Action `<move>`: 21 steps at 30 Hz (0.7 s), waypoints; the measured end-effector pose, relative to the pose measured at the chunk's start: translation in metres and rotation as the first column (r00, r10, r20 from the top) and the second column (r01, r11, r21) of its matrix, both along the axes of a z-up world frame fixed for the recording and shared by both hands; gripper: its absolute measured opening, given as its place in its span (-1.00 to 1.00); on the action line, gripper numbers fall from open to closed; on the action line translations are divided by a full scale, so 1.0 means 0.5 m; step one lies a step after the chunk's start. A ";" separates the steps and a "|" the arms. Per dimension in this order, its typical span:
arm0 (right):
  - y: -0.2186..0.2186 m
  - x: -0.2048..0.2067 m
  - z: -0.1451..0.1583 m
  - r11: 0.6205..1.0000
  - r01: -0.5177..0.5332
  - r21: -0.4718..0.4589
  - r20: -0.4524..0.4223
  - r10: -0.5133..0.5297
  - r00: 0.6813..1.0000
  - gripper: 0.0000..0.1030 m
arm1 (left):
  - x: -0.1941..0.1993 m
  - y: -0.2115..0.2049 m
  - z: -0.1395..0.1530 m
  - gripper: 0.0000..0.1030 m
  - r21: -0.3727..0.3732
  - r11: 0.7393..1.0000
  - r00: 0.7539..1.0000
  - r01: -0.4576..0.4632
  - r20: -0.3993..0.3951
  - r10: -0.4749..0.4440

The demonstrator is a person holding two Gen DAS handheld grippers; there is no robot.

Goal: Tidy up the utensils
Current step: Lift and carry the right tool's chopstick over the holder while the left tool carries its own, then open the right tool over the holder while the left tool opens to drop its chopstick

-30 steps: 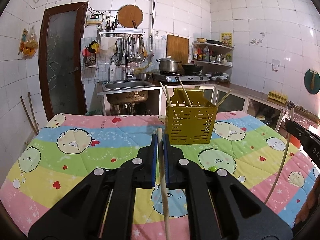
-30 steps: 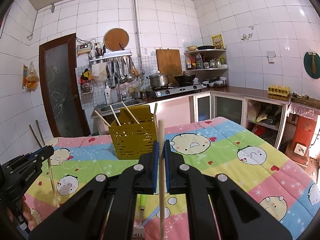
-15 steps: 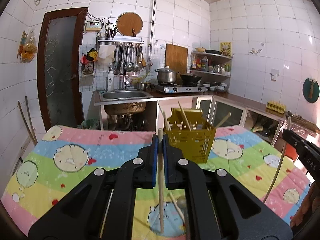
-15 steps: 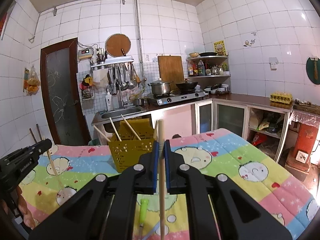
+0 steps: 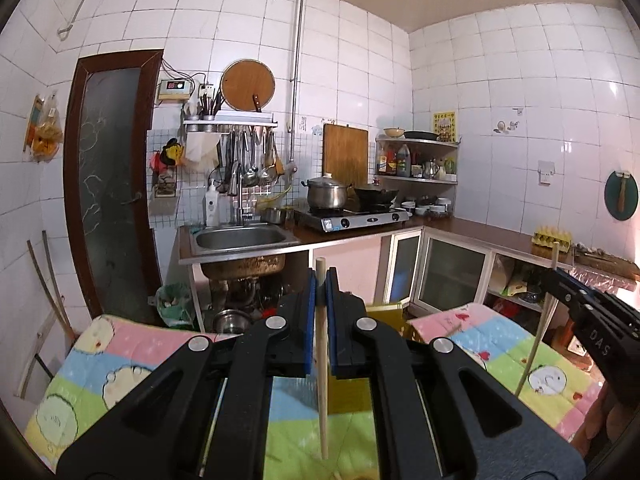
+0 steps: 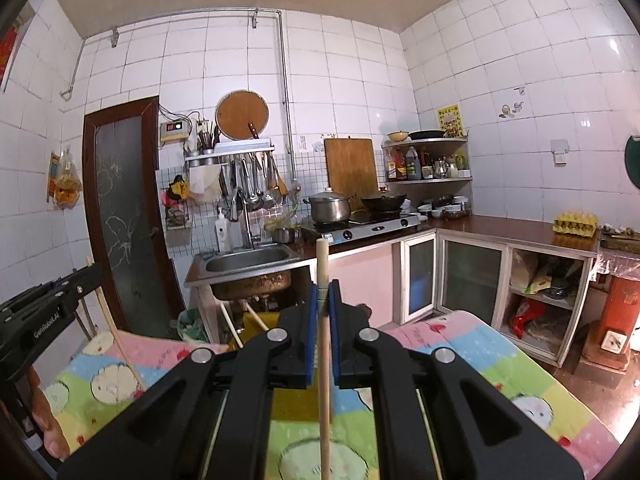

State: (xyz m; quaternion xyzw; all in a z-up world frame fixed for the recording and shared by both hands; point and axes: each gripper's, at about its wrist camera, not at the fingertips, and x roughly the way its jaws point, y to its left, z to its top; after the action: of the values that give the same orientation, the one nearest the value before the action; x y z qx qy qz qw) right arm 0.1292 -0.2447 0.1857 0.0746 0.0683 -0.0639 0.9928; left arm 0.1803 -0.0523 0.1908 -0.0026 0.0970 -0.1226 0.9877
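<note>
Left tongs (image 5: 321, 286) clamping narrowly on a wooden chopstick (image 5: 322, 364), blue pads (image 5: 309, 320) pressing it from both sides, the stick standing nearly upright with its top poking above the fingertips and its lower end hanging over the desk (image 5: 100, 364) draped in a pastel cartoon cloth. Right tongs (image 6: 323, 296) gripping a second chopstick (image 6: 325, 376) in the same way, closed tight around it, that stick also upright and rising above the pads. Peeking out behind each pair of tongs, a yellow utensil basket (image 6: 264, 322) sitting on the cloth, mostly hidden, with two more sticks (image 6: 234, 330) leaning out of it toward the left in the right wrist view. Showing at the right edge of the left wrist view, the other black tool with its slanting stick; mirroring at the left edge of the right wrist view. Standing beyond the desk, a steel sink (image 5: 240, 238), a pot (image 5: 326, 192) on the stove, and ladles hanging on a rack (image 5: 250, 160).
</note>
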 end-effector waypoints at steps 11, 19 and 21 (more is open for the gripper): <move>0.013 0.154 0.072 1.000 -0.013 -0.006 0.056 0.014 0.998 -0.88 | 0.099 -0.046 0.085 -0.93 -0.029 0.999 0.998 0.019 0.065 -0.017; 0.004 0.266 0.076 1.000 0.011 -0.012 0.080 -0.010 0.997 -0.88 | 0.191 -0.096 0.091 -0.93 -0.018 1.000 0.995 0.020 0.098 -0.019; -0.001 0.293 0.065 1.000 0.019 -0.008 0.084 -0.018 0.996 -0.88 | 0.215 -0.112 0.079 -0.93 -0.007 1.000 0.995 0.024 0.100 -0.023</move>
State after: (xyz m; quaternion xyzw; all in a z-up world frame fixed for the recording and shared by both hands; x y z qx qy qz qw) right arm 0.2755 -0.2450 0.2180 0.0732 0.0258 -0.0703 0.9945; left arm 0.2878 -0.1085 0.2301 0.0007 0.0472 -0.1348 0.9898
